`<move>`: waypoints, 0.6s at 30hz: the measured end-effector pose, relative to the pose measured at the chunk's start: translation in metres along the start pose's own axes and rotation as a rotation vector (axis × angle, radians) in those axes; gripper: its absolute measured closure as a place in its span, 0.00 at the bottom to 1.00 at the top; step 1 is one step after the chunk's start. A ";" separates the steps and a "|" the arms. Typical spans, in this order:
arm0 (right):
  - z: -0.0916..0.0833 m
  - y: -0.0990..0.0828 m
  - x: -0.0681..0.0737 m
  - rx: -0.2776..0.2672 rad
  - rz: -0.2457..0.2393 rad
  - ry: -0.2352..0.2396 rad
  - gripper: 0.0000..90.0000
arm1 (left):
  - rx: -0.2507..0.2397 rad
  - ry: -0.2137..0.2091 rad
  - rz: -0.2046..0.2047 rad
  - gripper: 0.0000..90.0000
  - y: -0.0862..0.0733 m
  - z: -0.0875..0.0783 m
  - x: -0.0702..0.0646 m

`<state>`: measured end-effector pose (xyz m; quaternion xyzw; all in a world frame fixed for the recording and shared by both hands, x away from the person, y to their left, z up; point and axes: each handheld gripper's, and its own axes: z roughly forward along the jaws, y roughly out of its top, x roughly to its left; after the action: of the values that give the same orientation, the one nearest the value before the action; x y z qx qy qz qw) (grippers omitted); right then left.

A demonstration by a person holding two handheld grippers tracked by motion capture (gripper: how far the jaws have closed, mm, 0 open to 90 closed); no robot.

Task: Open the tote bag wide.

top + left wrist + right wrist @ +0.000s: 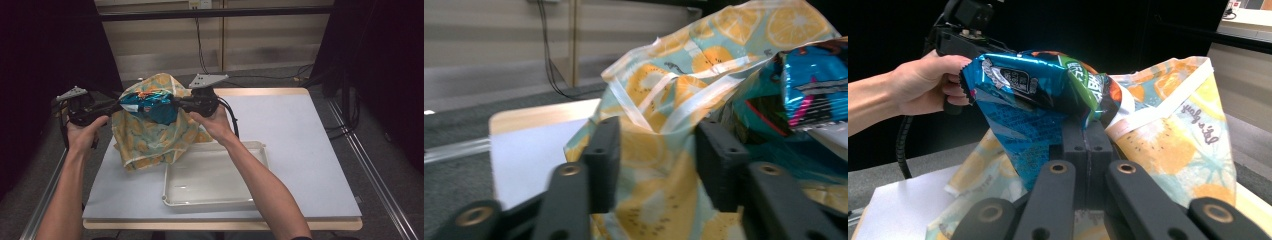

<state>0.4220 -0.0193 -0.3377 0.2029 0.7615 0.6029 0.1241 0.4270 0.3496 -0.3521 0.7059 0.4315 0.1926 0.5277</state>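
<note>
Closest to the lens were the right gripper (pixel 1087 150)'s black jaws, pressed together on the blue foil snack bag (pixel 1040 100), pinching it near its lower edge. That snack bag sat half in the mouth of the fruit-print bag (pixel 150 127), which was slumped on the table (pixel 300 145) just behind and to the left of the white tray (pixel 212 180). Left gripper (pixel 656 150) had its jaws apart with the fruit-print bag's rim and white handle straps between them, and I couldn't see the pads actually pressing on the fabric. My read on handling: the snack bag looked light, puffy and crinkly (slick foil, so it'd probably slide out of a lazy pinch), and the contents would likely crush if squeezed mid-body, so the flat sealed edge seemed the best spot to grab. Fruit-print bag looked floppy and thin, no shape of its own, so I'd take it at the rim by the handles to hold the mouth open.
</note>
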 end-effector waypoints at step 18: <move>-0.003 0.023 0.004 -0.037 -0.011 0.011 1.00 | -0.097 -0.060 0.003 0.53 0.011 -0.032 -0.012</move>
<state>0.4211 -0.0155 -0.3143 0.1931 0.7520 0.6174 0.1269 0.4017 0.3580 -0.3276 0.6856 0.4045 0.1929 0.5737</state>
